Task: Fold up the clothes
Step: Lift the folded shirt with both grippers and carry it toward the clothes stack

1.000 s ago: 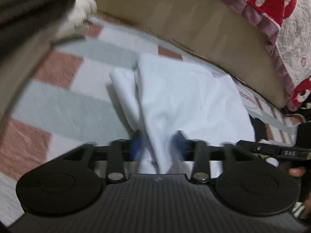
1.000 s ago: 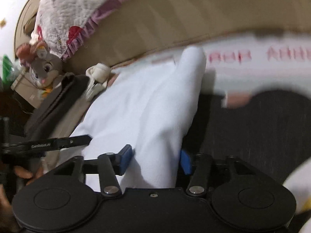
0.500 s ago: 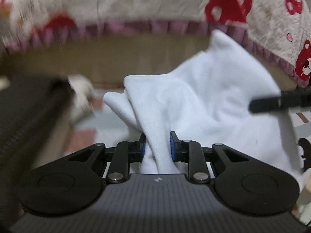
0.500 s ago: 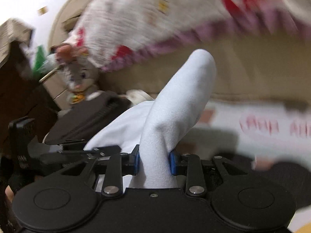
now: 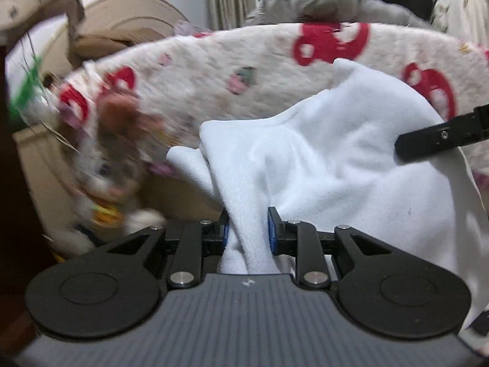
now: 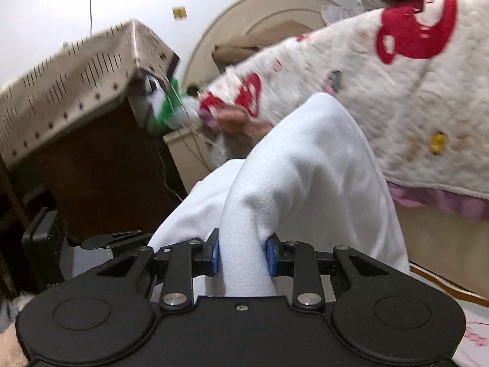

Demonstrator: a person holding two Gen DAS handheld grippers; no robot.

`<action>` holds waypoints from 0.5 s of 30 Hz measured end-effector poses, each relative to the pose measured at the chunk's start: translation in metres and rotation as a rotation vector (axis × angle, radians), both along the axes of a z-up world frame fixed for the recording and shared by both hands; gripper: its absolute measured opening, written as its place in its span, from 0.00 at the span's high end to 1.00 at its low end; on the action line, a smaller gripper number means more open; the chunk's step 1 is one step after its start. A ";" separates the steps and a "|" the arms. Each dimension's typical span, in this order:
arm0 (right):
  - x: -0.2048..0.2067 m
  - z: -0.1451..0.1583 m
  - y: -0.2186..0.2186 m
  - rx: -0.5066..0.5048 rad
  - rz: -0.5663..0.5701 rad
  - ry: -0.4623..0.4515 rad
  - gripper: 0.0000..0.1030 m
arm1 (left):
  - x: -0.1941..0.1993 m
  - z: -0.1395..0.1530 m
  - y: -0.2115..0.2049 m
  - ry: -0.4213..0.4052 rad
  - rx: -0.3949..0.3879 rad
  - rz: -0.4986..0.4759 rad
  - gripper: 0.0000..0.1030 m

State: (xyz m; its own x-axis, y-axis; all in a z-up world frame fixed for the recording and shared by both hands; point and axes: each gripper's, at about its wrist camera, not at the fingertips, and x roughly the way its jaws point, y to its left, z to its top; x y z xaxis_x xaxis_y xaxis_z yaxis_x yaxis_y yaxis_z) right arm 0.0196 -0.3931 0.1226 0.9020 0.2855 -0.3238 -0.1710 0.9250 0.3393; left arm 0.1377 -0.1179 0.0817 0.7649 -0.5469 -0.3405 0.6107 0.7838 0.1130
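Left wrist view shows the left gripper closed on a bunched edge of the soft white fleece garment — lifted in air, spreading forward and right toward the right gripper, which also pinches a thick fold. Cloth hangs between both, before the red-patterned quilt.

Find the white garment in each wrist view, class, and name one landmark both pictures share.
Left wrist view: the white garment fills the centre and right, pinched in the left gripper.
Right wrist view: it rises up the centre, pinched in the right gripper.
Shared landmark: the cream quilt with red prints, behind the garment in both.
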 end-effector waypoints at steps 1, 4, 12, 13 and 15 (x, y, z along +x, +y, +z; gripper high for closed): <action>0.011 0.002 0.005 0.030 -0.006 -0.007 0.68 | 0.007 0.008 0.007 -0.008 0.018 0.010 0.79; 0.041 0.007 0.015 0.144 -0.010 -0.025 0.68 | 0.035 0.032 0.034 0.015 0.022 0.031 0.79; 0.146 0.023 0.074 0.278 0.176 -0.071 0.68 | 0.113 0.064 0.125 0.044 0.006 0.201 0.78; 0.162 0.025 0.083 0.289 0.212 -0.086 0.69 | 0.120 0.071 0.131 0.028 0.003 0.207 0.78; 0.178 0.018 0.083 0.356 0.229 -0.127 0.69 | 0.132 0.084 0.141 -0.001 -0.007 0.210 0.78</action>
State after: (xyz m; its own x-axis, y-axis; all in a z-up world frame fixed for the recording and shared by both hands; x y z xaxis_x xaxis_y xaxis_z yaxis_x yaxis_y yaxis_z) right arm 0.1981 -0.3100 0.1402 0.8286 0.5567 -0.0597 -0.4190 0.6874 0.5932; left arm 0.2692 0.0231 0.1662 0.8624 -0.3780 -0.3367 0.4340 0.8944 0.1077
